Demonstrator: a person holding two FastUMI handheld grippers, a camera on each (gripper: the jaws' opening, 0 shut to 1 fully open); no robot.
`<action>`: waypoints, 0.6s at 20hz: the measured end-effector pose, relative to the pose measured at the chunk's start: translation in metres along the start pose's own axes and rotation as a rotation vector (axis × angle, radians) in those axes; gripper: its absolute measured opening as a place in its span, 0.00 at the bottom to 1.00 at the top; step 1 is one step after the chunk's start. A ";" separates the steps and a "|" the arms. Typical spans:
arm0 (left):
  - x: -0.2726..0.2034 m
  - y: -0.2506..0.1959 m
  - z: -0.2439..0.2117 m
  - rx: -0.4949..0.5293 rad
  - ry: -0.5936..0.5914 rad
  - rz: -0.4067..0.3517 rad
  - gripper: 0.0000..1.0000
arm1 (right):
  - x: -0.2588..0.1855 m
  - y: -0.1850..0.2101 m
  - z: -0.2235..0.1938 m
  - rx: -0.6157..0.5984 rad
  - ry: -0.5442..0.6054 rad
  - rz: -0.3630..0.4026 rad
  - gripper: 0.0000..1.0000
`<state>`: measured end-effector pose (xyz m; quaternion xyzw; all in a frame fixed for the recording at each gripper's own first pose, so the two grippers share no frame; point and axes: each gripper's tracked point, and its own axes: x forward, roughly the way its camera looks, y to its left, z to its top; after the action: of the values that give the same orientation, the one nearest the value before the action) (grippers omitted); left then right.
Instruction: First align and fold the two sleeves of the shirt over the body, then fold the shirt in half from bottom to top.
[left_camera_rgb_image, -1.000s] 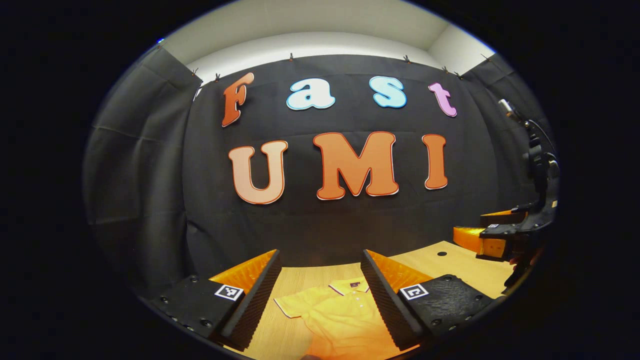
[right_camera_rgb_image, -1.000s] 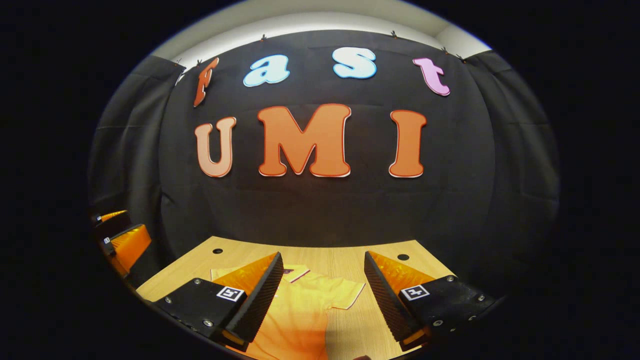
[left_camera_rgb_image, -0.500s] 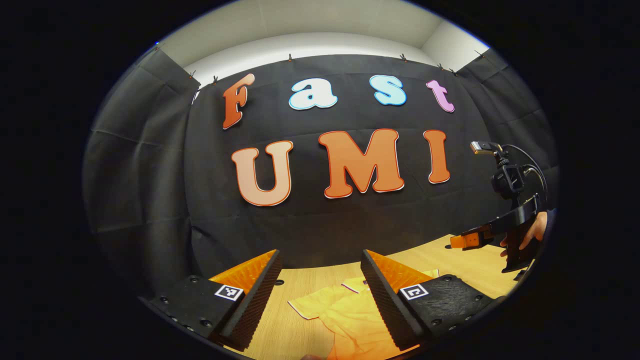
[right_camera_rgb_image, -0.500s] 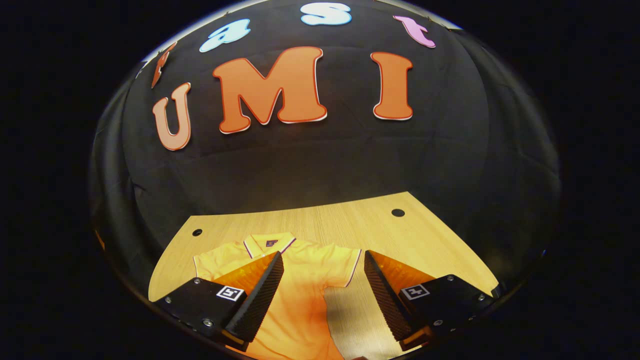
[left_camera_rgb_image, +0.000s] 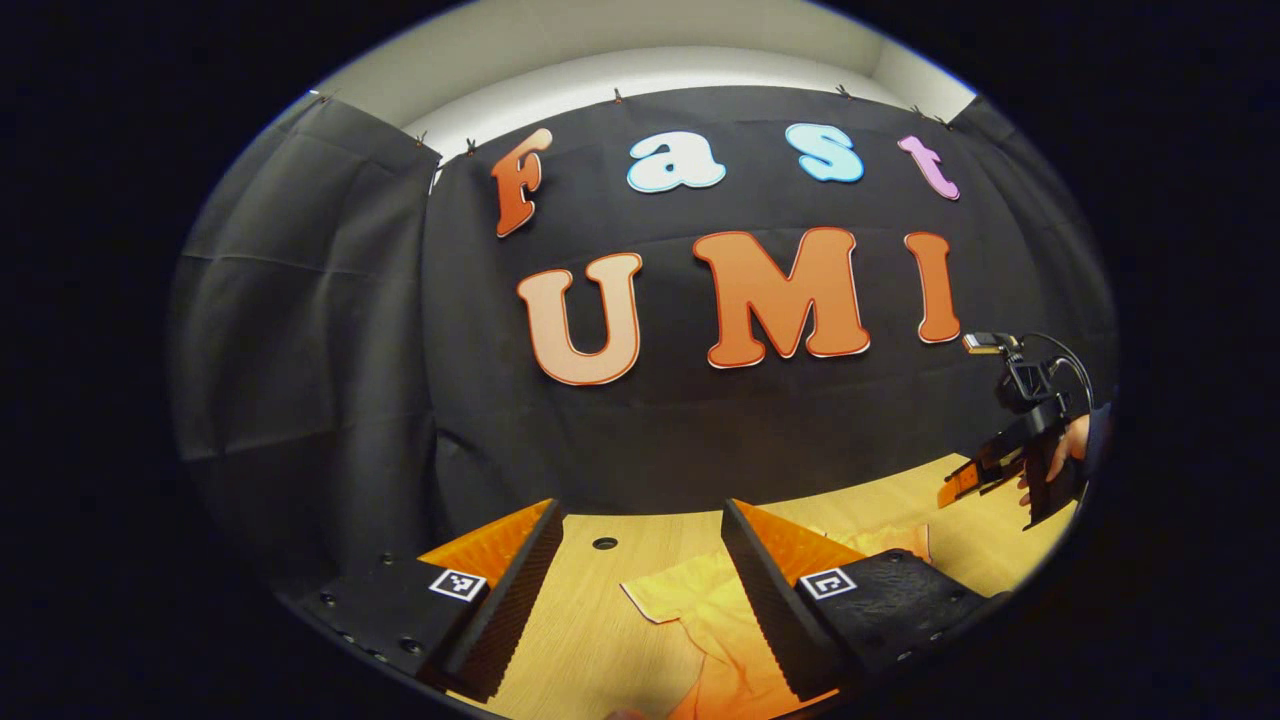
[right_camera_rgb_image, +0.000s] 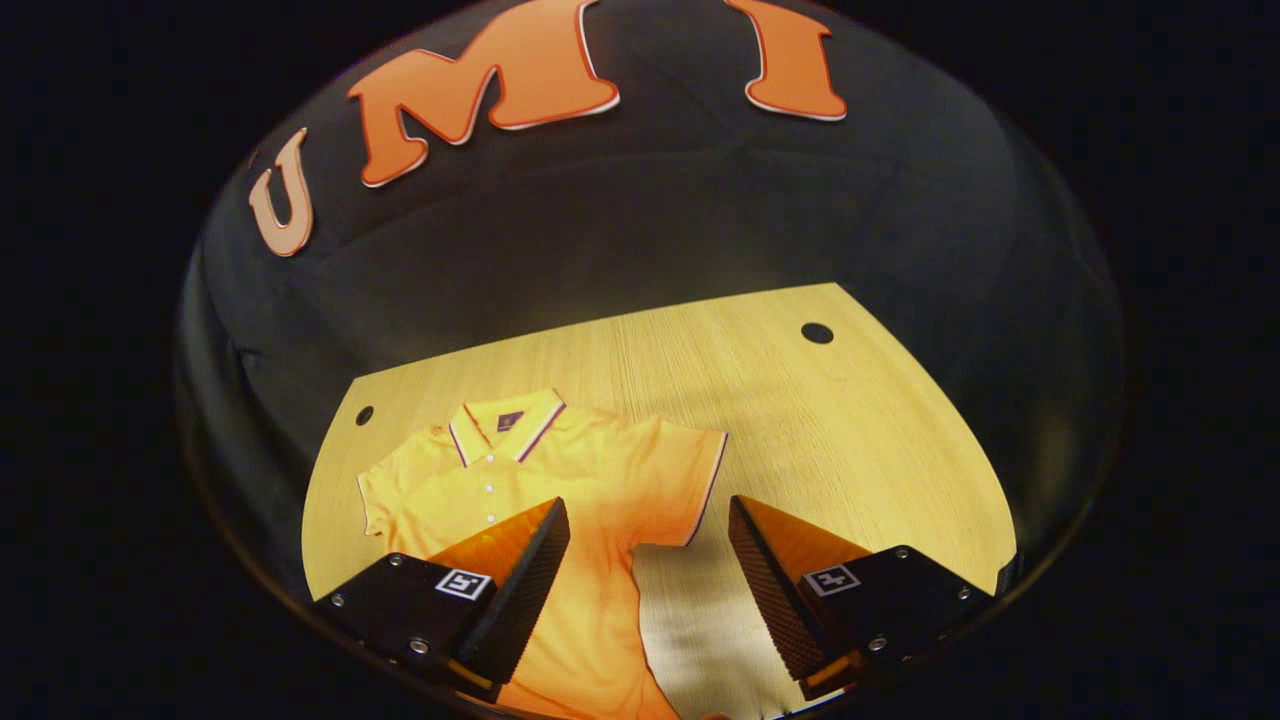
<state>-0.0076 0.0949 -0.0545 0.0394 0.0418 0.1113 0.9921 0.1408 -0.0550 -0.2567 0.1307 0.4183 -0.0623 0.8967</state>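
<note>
A short-sleeved orange polo shirt with a striped collar (right_camera_rgb_image: 560, 480) is seen lying flat and unfolded on a light wooden table with round holes near its corners (right_camera_rgb_image: 820, 420), its collar turned toward the black cloth wall. In the right gripper view, the right gripper (right_camera_rgb_image: 648, 570) is held above the table with its jaws set wide apart and nothing between them. The shirt's near sleeve (right_camera_rgb_image: 690, 470) is framed in the gap between the two fingers, apart from both; the left finger is seen over the shirt's body, the right finger over bare wood just beside the sleeve's trimmed edge.

In the left gripper view, the left gripper (left_camera_rgb_image: 640, 580) is likewise held wide, gripping nothing. The shirt's other sleeve (left_camera_rgb_image: 680, 600) is seen beyond and below the gap, partly hidden behind the right-hand finger. At the far right edge of that view, the right gripper is seen raised above the table, held by a hand (left_camera_rgb_image: 1070, 450).
</note>
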 end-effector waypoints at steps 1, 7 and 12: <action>0.002 -0.001 -0.006 0.004 0.019 0.016 0.98 | 0.012 -0.005 -0.003 0.018 0.040 0.005 0.98; 0.000 -0.008 -0.024 0.022 0.110 0.082 0.99 | 0.085 -0.026 -0.023 -0.003 0.227 -0.021 0.94; -0.001 -0.019 -0.036 0.053 0.168 0.111 0.99 | 0.132 -0.033 -0.034 -0.028 0.379 -0.037 0.86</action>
<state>-0.0080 0.0788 -0.0918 0.0582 0.1256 0.1680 0.9760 0.1935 -0.0777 -0.3850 0.1199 0.5829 -0.0470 0.8023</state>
